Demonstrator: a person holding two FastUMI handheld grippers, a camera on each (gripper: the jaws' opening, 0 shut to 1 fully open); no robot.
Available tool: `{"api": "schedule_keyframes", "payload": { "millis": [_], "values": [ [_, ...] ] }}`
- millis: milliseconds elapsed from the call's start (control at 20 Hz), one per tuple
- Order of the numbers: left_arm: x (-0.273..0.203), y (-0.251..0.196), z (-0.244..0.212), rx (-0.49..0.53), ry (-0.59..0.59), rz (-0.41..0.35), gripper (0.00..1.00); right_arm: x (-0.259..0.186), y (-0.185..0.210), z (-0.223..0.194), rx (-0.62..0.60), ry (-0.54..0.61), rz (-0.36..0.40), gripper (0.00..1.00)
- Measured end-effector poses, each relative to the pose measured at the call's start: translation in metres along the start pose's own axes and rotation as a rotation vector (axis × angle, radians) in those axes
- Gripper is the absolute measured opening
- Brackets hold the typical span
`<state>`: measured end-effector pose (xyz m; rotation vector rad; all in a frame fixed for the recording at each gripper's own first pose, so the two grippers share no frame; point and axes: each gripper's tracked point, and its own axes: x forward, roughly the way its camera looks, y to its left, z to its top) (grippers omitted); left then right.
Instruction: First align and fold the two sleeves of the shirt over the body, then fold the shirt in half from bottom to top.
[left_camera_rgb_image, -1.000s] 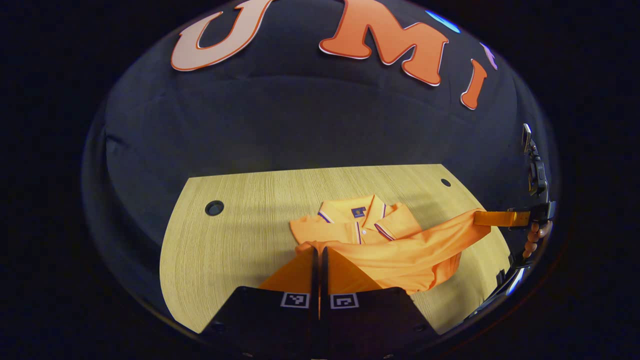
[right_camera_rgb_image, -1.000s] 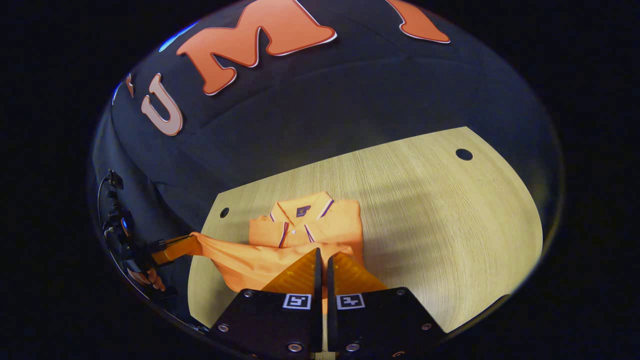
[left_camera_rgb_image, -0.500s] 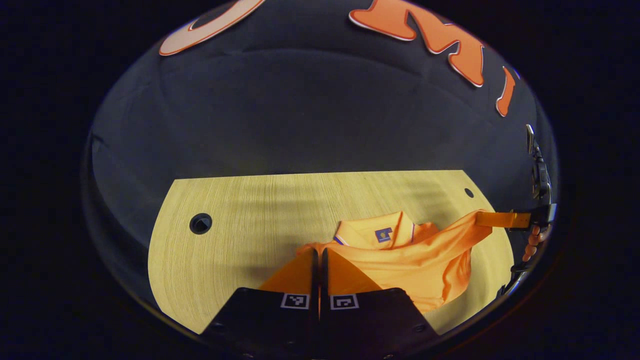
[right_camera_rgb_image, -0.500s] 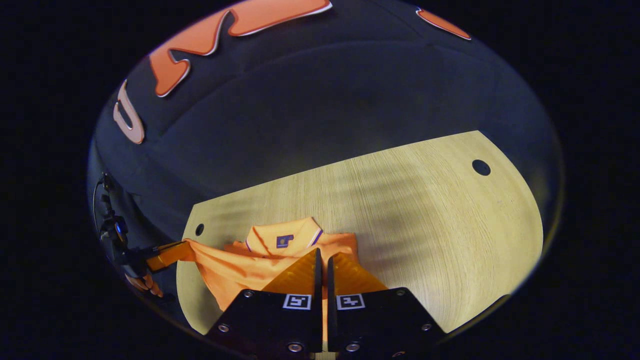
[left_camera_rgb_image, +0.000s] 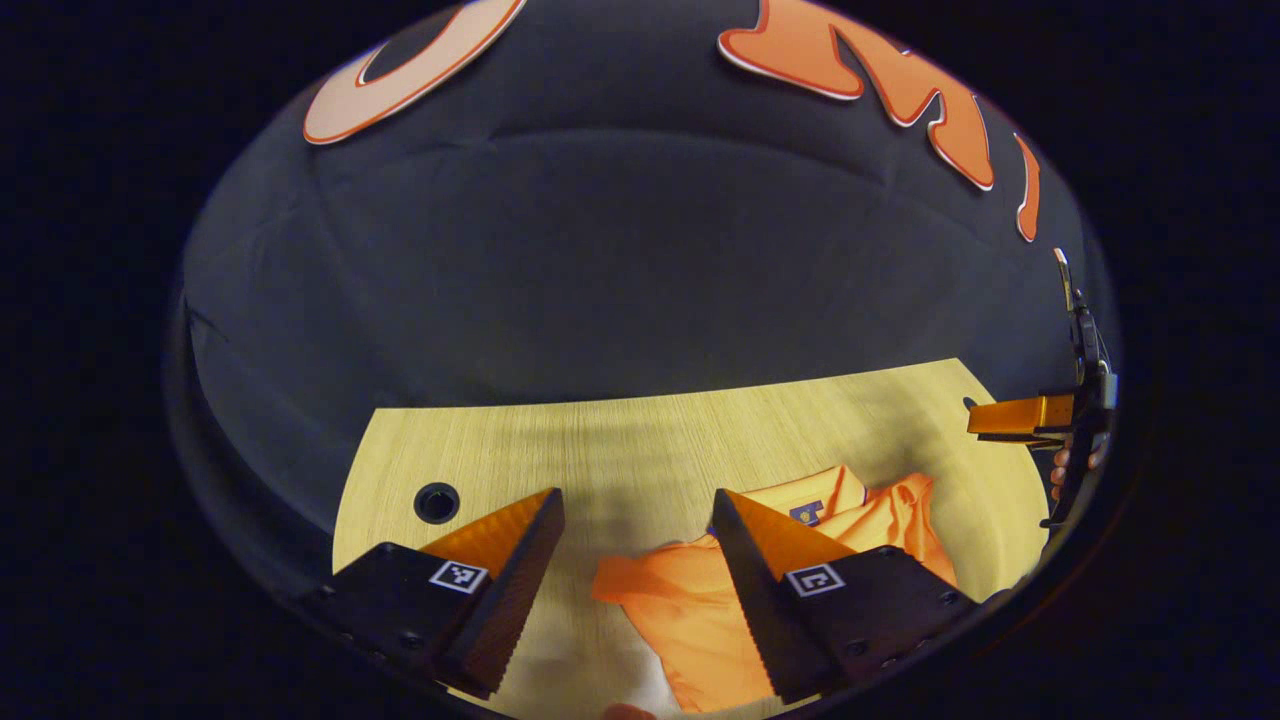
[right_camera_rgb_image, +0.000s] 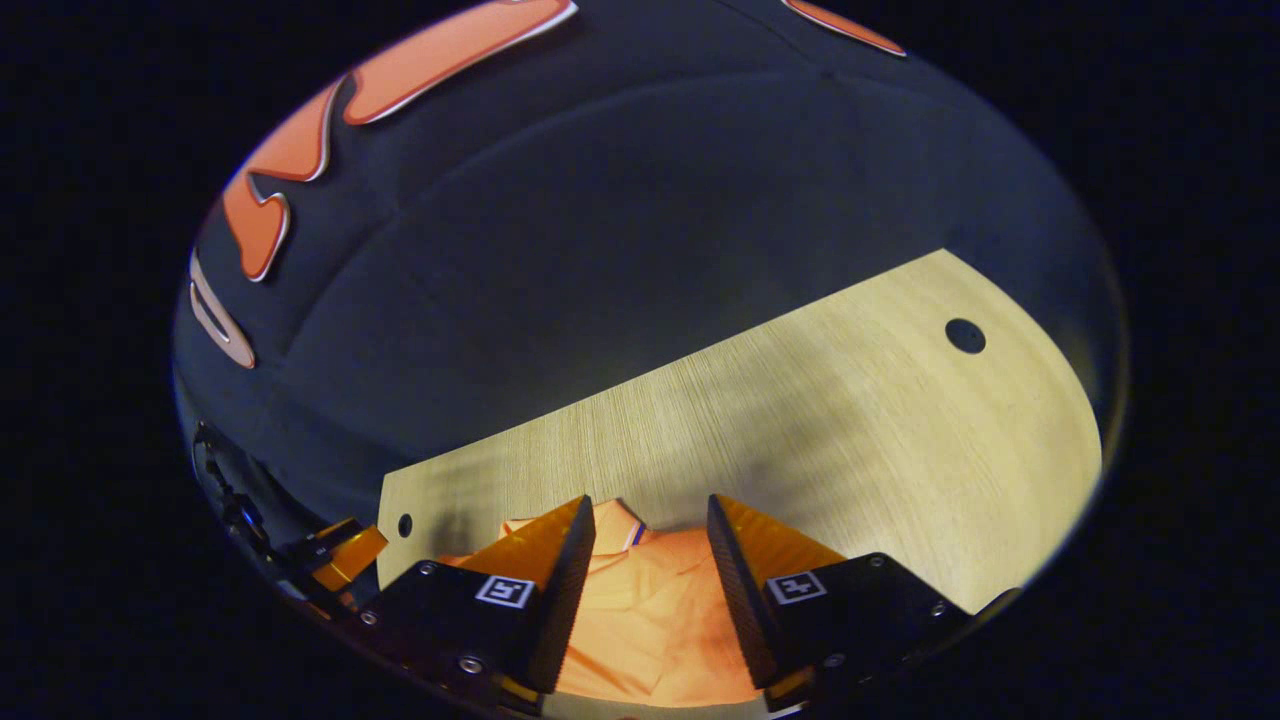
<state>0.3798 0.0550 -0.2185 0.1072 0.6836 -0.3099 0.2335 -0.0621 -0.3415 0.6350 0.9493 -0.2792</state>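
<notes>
On table, one shirt, two spread tongs

One orange polo shirt, one wooden tabletop with two round holes, and two hand-held grippers.

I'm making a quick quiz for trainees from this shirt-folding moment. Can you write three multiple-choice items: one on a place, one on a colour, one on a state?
1. Where does the shirt lie?
A. on the wooden table
B. hanging on the cloth wall
C. in a basket

2. What colour is the shirt?
A. blue
B. orange
C. white

3. How does the left gripper stand?
A. shut on the shirt
B. shut on nothing
C. open

Answers:
1 A, the cloth rests on the tabletop.
2 B, orange, with a dark patch at the collar.
3 C, its fingers stand wide apart, as do the right gripper's.
</notes>
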Motion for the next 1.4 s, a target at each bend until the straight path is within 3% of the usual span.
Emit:
{"api": "schedule_keyframes", "payload": {
  "millis": [50, 250, 550, 1050, 1400],
  "values": [
    [-0.009, -0.001, 0.004, -0.001, -0.015, 0.002, 0.94, -0.011, 0.003, 0.003, -0.033, -0.027, -0.004, 0.8],
    [-0.062, -0.001, 0.024, 0.016, -0.1, 0.018, 0.96, -0.067, 0.022, 0.014, -0.148, -0.142, 0.007, 0.98],
    [-0.152, -0.03, 0.034, 0.024, -0.221, 0.017, 0.98, -0.155, 0.043, 0.019, -0.29, -0.297, 0.025, 0.99],
    [-0.292, -0.079, 0.013, 0.02, -0.427, 0.068, 0.96, -0.301, 0.058, -0.002, -0.439, -0.597, 0.041, 0.98],
    [-0.354, -0.106, -0.024, 0.023, -0.561, 0.126, 0.96, -0.357, 0.051, -0.061, -0.49, -0.695, 0.084, 0.98]
  ]
}}
